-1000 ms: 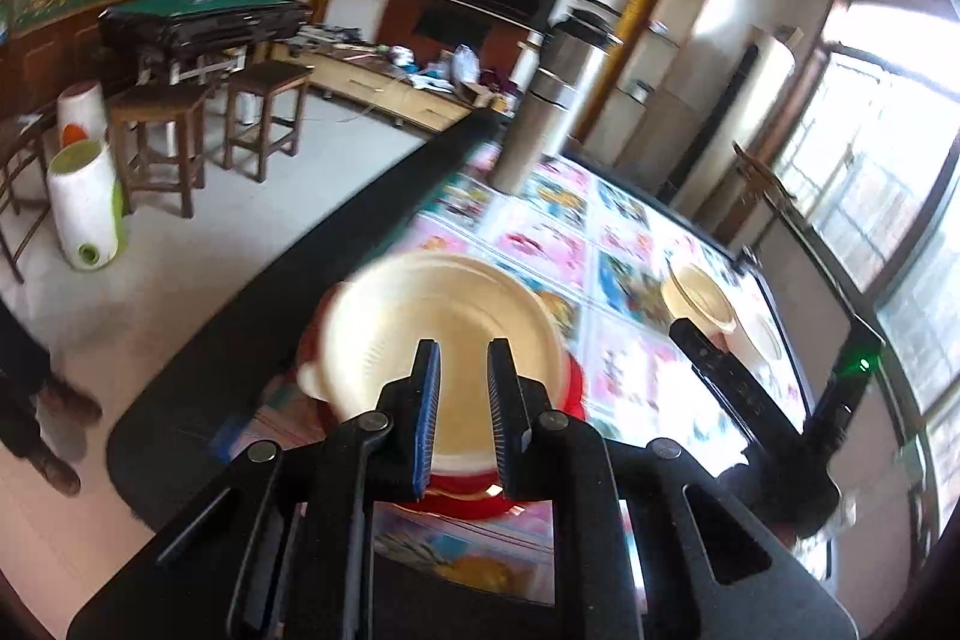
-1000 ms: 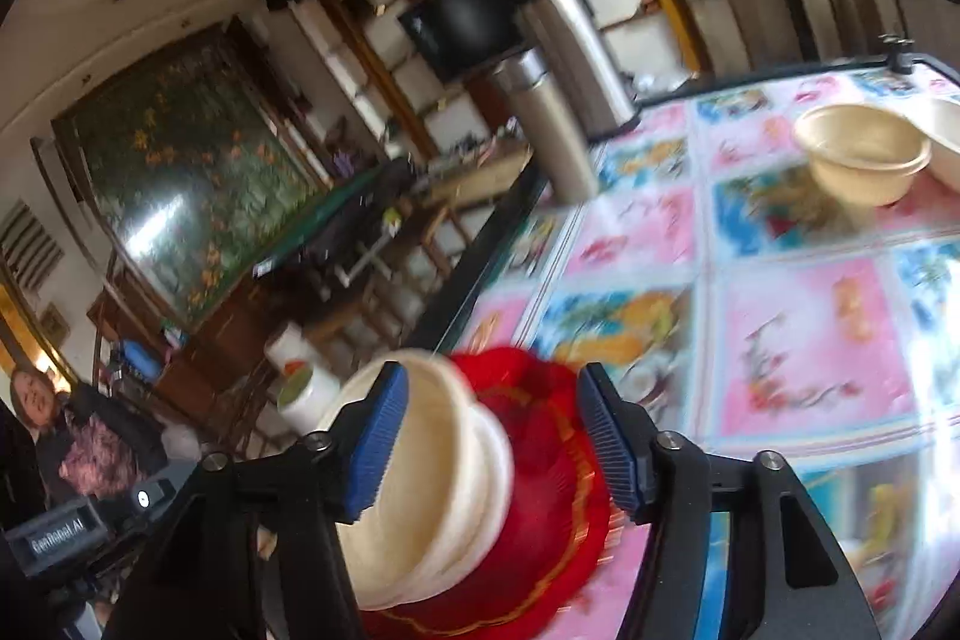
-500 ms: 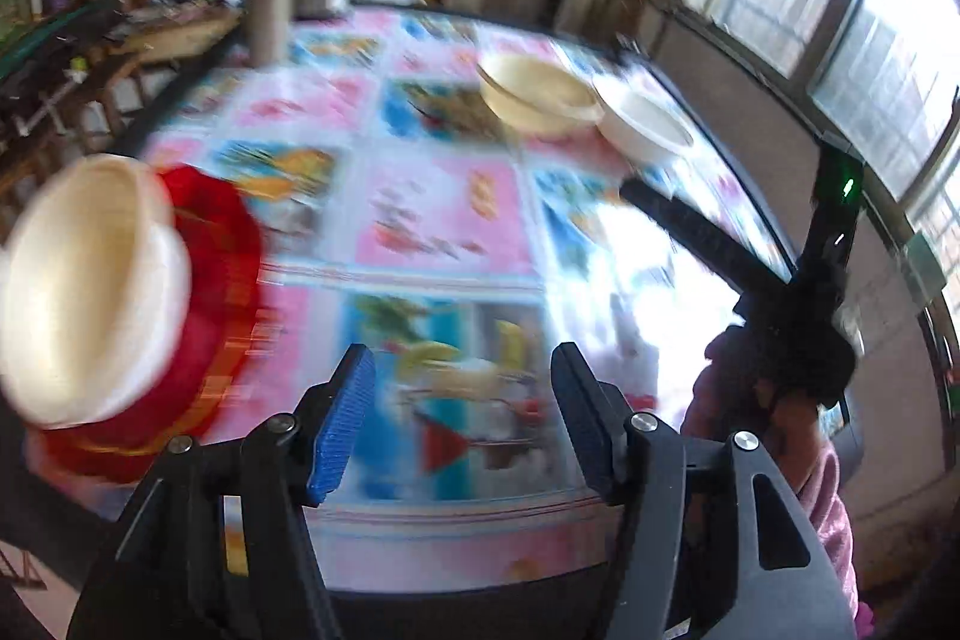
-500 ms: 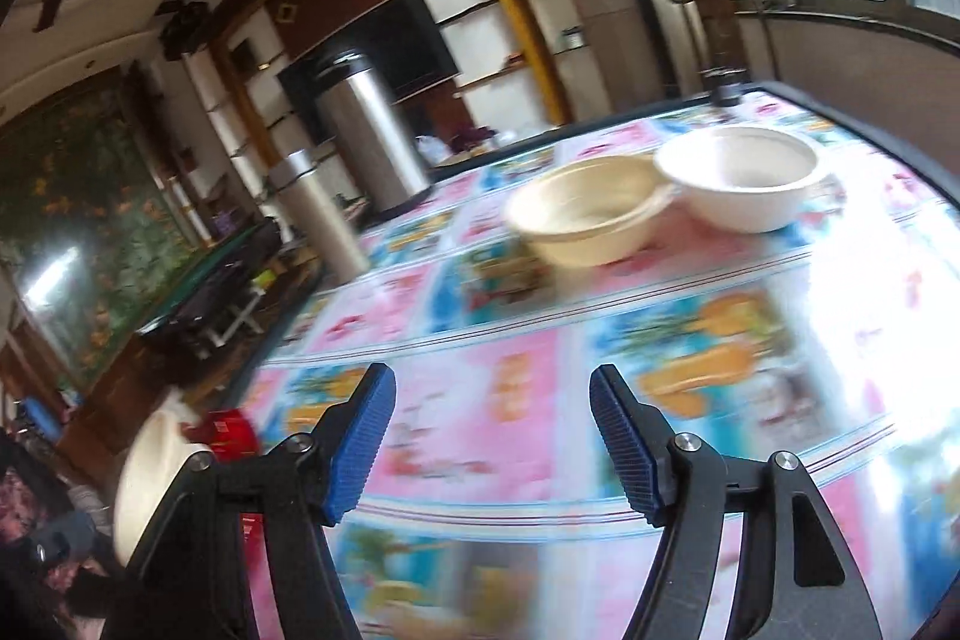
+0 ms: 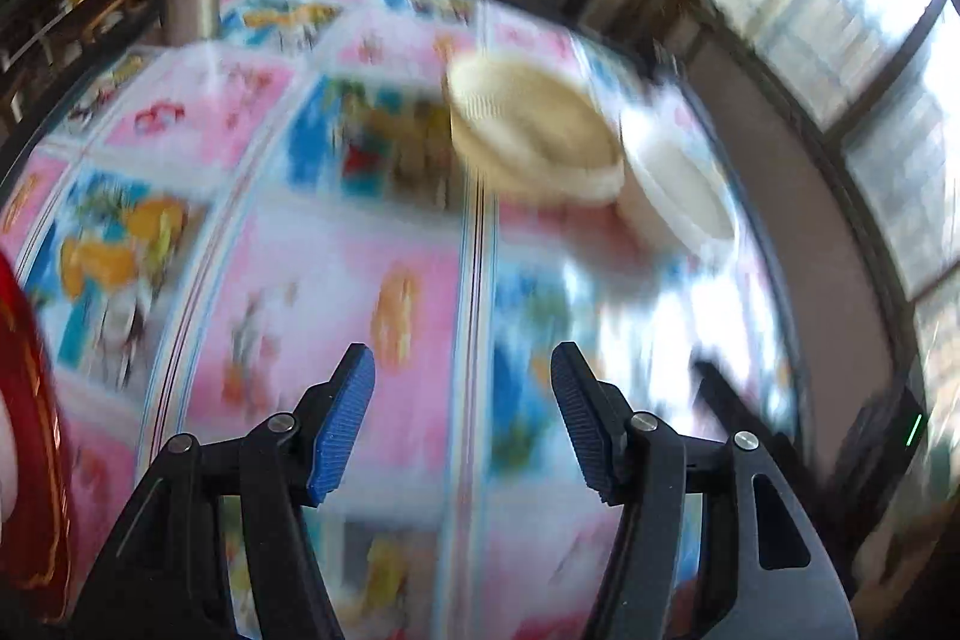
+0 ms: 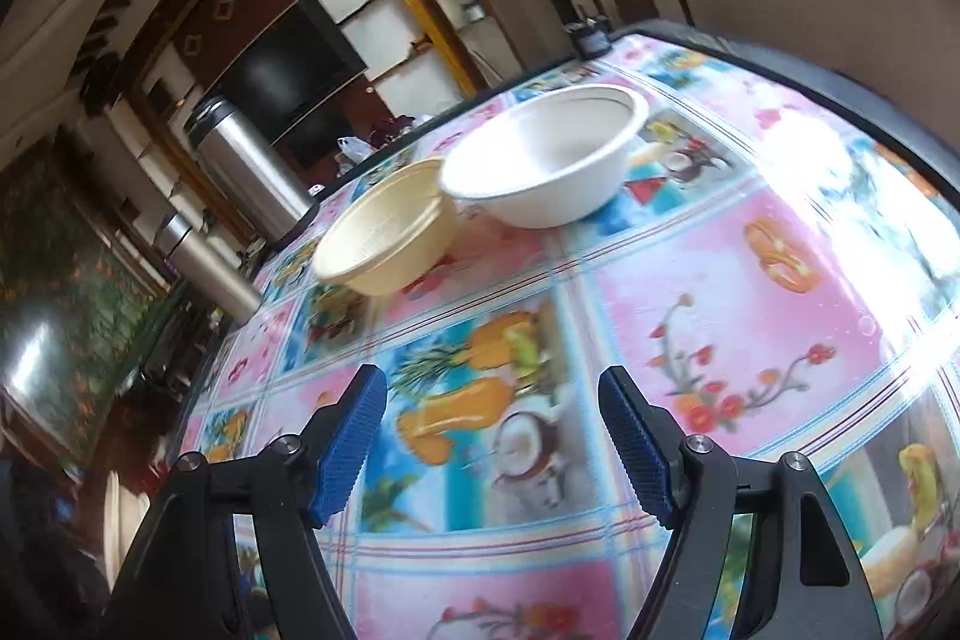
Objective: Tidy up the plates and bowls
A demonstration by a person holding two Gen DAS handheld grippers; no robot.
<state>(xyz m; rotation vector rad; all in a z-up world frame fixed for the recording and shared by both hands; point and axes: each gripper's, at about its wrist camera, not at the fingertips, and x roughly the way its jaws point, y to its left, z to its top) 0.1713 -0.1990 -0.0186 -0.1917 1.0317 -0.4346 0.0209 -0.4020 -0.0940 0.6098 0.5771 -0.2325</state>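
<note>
I have both claws empty: the left claw (image 5: 462, 421) gapes with nothing between its pads, and the right claw (image 6: 492, 439) has just been spreading wider, also around nothing. I judge that is so either can take a rim next. The cream bowl (image 6: 384, 238) and the white bowl (image 6: 549, 160) sit upright on the table (image 6: 750, 292), mouths up, rims touching or nearly (round, so no long axis). The red plate (image 5: 27, 460) lies at my far left, edge only showing.
</note>
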